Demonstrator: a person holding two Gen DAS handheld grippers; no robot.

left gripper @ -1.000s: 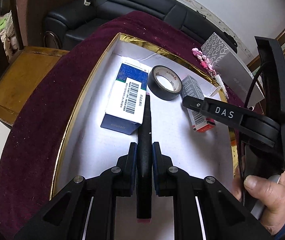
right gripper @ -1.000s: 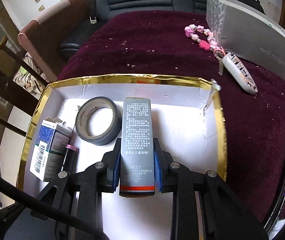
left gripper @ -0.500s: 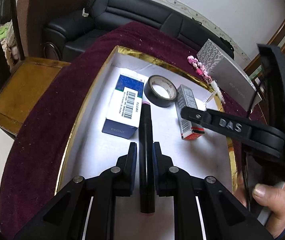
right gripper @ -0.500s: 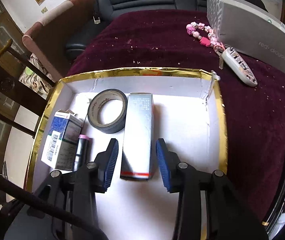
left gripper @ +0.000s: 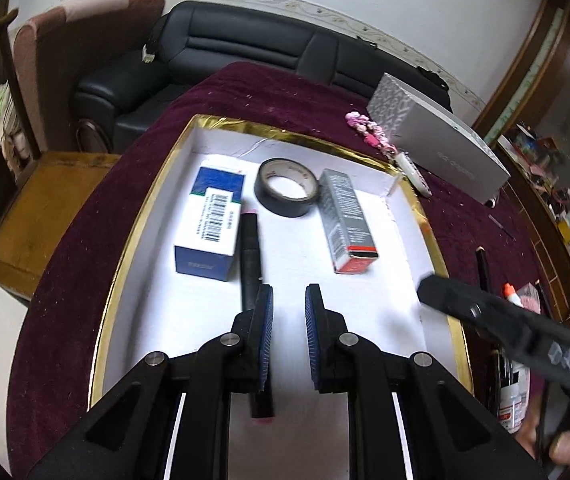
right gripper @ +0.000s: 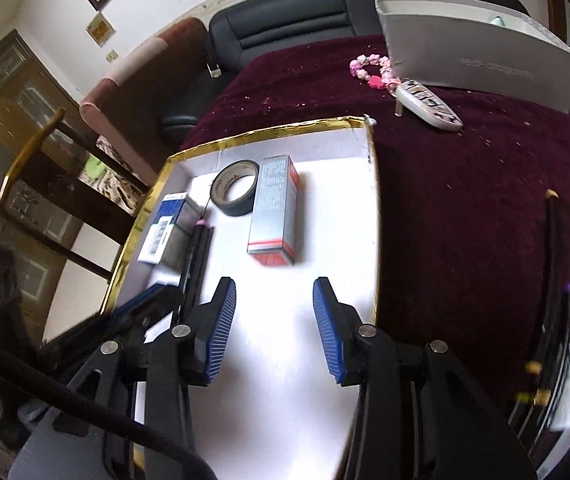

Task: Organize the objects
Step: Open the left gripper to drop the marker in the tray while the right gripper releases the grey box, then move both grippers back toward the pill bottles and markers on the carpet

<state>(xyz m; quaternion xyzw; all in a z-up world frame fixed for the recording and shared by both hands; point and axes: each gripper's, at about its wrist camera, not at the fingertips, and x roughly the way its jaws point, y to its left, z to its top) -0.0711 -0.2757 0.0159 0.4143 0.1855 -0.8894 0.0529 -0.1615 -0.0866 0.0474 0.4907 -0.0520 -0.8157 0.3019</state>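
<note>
Your left gripper (left gripper: 288, 300) has its blue-padded fingers spread apart with nothing between them, poised above the white floor of the gold-rimmed tray (left gripper: 141, 216). The black pen with pink ends (left gripper: 249, 252) lies flat in the tray just to the left of that gripper's left finger, running lengthwise beside the blue and white carton (left gripper: 211, 216); from your left wrist view its near end passes under the finger, so whether pad and pen touch is hard to judge. Your right gripper (right gripper: 273, 294) is also spread wide and empty, over the tray's near half. The grey carton with the red end (right gripper: 275, 204) lies flat ahead of it, apart from both pads, its far end right beside the roll of black tape (right gripper: 233, 188). Tape, grey carton, blue and white carton and pen all sit inside the tray. Outside it, on the dark red tablecloth (right gripper: 445, 208), a pink bead string (right gripper: 373, 70) and a patterned key fob (right gripper: 429, 106) lie near a long grey box (right gripper: 481, 60), and a few pens (right gripper: 553, 280) lie off to the right, blurred at the edge
</note>
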